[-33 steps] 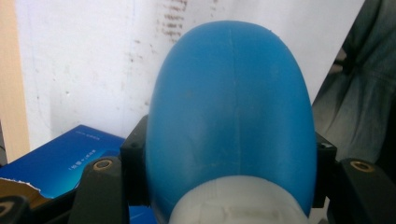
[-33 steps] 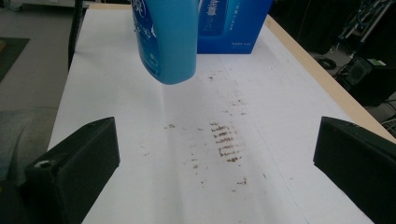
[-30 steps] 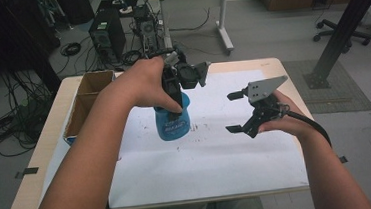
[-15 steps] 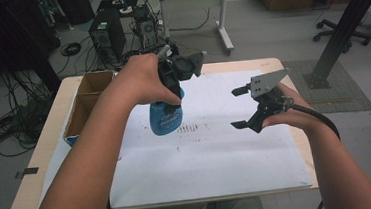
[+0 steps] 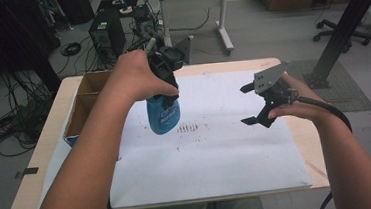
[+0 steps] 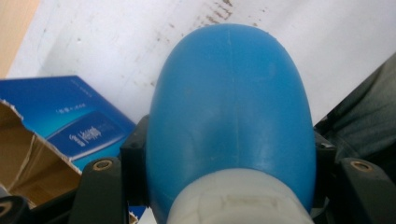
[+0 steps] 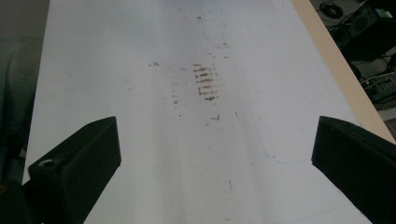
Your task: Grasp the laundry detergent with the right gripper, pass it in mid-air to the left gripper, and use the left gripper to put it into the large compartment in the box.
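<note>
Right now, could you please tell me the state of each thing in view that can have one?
Blue bottle: held upright off the table, white cap on top, gripped just below the cap.
Left claw: shut on the blue bottle.
Right claw: open, nothing between the jaws, held above the sheet.
White sheet: flat on the table, stained with brownish marks near the middle.
Cardboard box: open, at the table's left edge.

An open cardboard box (image 5: 85, 105) sits at the table's (image 5: 38, 171) left edge; computer towers (image 5: 105, 33) and cables crowd the upper left floor.
</note>
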Demonstrator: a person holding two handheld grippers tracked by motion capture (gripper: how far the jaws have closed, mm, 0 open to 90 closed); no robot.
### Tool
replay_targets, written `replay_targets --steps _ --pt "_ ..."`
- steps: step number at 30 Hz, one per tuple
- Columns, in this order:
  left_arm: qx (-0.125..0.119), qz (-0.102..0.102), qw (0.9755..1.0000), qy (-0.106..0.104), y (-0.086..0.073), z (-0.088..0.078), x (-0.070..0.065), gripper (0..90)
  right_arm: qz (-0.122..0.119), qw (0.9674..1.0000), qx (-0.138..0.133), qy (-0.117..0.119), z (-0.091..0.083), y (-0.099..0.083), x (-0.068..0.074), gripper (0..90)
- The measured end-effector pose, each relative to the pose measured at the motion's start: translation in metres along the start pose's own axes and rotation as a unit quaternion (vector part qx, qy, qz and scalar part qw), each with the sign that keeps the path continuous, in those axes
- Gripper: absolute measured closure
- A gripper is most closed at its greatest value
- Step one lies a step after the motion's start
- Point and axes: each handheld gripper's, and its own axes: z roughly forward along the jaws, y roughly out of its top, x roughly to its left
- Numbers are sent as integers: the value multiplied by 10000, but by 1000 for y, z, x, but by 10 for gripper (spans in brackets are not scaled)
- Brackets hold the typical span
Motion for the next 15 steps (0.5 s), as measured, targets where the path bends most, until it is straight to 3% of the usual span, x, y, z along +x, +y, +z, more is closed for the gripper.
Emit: replay_targets --steps 8,15 --pt "-30 -305 9995 17 -4 -4 10 383 -235 9977 628 136 -5 -2 -6 17" --pt "-128 -622 9980 -34 -12 -9 22 382 -261 9944 996 228 -3 -2 -12 21"
